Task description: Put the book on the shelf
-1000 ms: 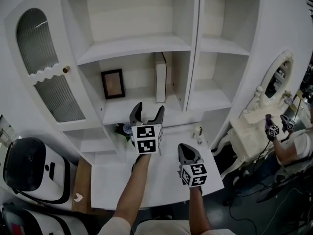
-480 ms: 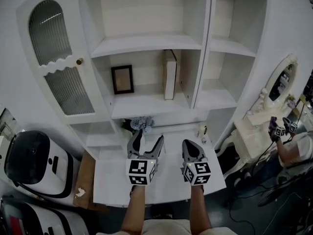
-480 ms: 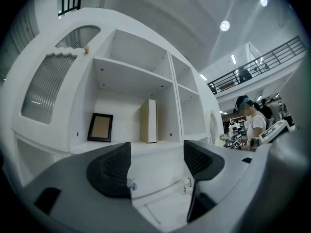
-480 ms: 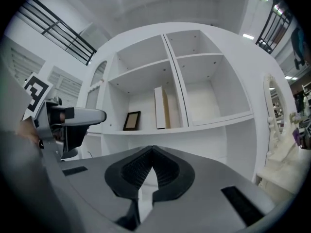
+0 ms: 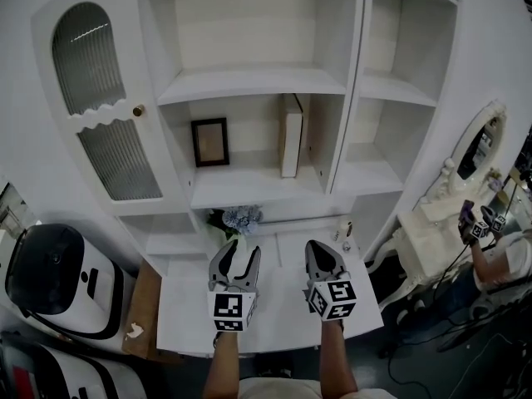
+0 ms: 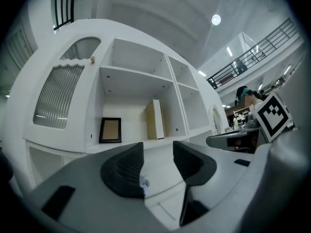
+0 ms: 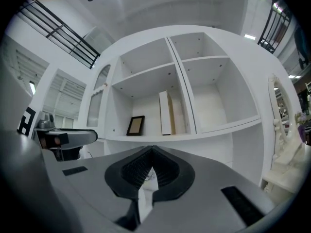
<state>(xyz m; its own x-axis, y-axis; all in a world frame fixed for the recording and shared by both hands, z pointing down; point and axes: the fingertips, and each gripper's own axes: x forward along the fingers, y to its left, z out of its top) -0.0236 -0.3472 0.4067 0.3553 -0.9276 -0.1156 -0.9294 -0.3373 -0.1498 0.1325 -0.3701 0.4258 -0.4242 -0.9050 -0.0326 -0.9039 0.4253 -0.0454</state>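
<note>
A white book [image 5: 291, 135] stands upright on the middle shelf [image 5: 249, 188], against the compartment's right wall; nothing holds it. It also shows in the left gripper view as the book [image 6: 155, 119] and in the right gripper view as the book [image 7: 165, 113]. My left gripper [image 5: 239, 249] hovers low over the white table [image 5: 274, 310], well short of the shelf. Its jaws are closing, with a gap left and nothing between them [image 6: 158, 154]. My right gripper [image 5: 322, 249] is beside it, shut and empty [image 7: 151, 152].
A dark picture frame [image 5: 209, 142] leans at the left of the same shelf. Blue flowers [image 5: 241, 217] and a small bottle [image 5: 346, 225] sit at the table's back. A white vanity with a mirror [image 5: 475, 144] stands right, a white machine [image 5: 50, 277] left. A person [image 5: 503, 256] is at far right.
My left gripper has drawn back from the shelf and down toward the table, and its jaws have narrowed. The right gripper has barely moved.
</note>
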